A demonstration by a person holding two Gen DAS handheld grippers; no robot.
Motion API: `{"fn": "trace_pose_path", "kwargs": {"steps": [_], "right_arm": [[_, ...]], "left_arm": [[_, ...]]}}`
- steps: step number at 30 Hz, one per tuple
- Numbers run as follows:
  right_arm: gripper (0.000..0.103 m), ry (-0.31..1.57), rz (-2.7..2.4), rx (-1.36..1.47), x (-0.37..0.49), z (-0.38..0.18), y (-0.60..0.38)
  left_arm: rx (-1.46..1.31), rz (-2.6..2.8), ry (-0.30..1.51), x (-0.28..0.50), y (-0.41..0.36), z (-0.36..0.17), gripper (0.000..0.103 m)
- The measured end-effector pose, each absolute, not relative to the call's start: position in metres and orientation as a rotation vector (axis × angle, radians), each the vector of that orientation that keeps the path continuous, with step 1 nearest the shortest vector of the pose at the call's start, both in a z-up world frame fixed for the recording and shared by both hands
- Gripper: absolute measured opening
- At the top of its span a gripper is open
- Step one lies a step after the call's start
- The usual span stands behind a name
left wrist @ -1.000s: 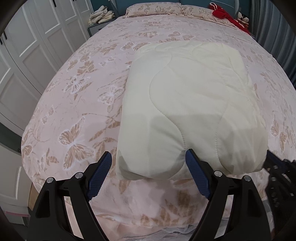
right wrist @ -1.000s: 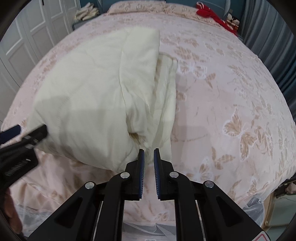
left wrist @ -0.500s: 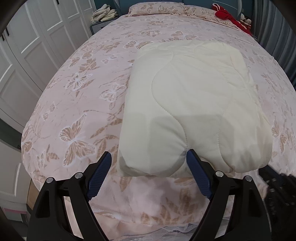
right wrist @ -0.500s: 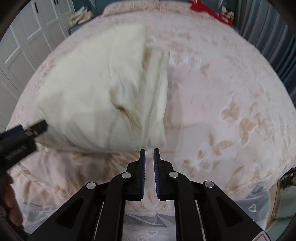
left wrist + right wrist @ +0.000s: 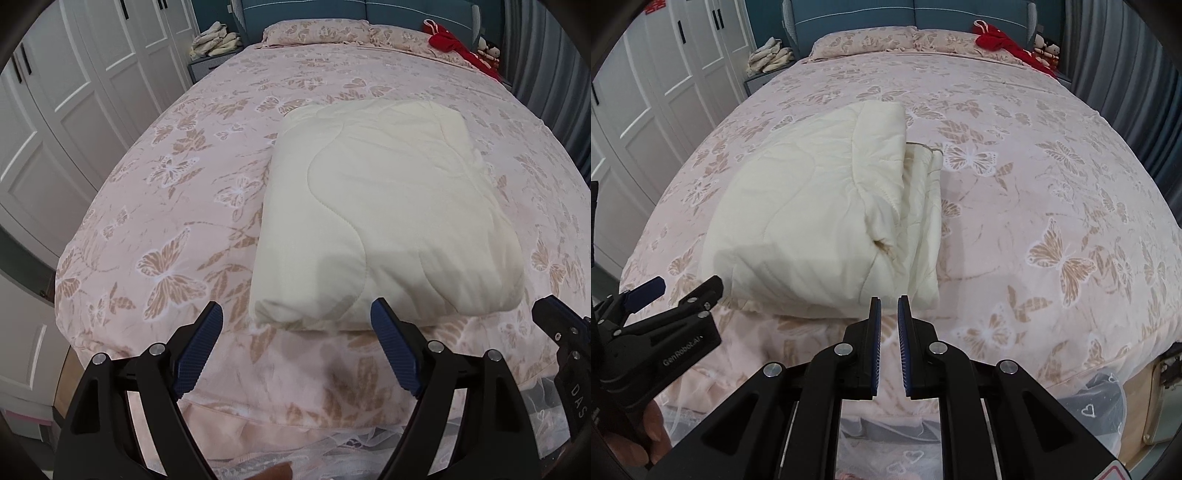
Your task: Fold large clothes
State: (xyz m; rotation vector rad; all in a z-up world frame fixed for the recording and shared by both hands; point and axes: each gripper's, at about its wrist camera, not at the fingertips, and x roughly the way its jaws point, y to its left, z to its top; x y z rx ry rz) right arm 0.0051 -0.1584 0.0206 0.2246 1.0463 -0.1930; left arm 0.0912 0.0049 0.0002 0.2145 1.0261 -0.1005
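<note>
A cream quilted blanket (image 5: 384,225) lies folded into a thick rectangle on the pink butterfly bedspread (image 5: 177,206), near the foot of the bed. It also shows in the right wrist view (image 5: 827,218), with its layered edges on the right side. My left gripper (image 5: 297,325) is open and empty, just short of the blanket's near edge. My right gripper (image 5: 889,314) is nearly shut with a narrow gap, holds nothing, and sits just short of the blanket's near right corner. The left gripper also shows in the right wrist view (image 5: 676,291).
White wardrobe doors (image 5: 62,110) stand close along the left of the bed. A nightstand with folded cloths (image 5: 216,40) is at the far left. Pillows (image 5: 317,31) and a red garment (image 5: 454,46) lie at the headboard. Grey curtains (image 5: 1137,74) hang on the right.
Both grippers have pulled back from the blanket toward the foot of the bed. The blanket now lies flat and free; the left stays open, the right stays nearly shut.
</note>
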Motion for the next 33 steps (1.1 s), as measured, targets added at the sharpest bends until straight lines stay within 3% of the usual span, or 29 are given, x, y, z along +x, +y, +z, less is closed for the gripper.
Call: {"fn": "trace_pose_path", "kwargs": {"steps": [33], "right_arm": [[0.012, 1.042, -0.163, 0.200, -0.011, 0.017, -0.135]], "left_arm": [[0.225, -0.064, 0.997, 0.063, 0.003, -0.005, 0.080]]}}
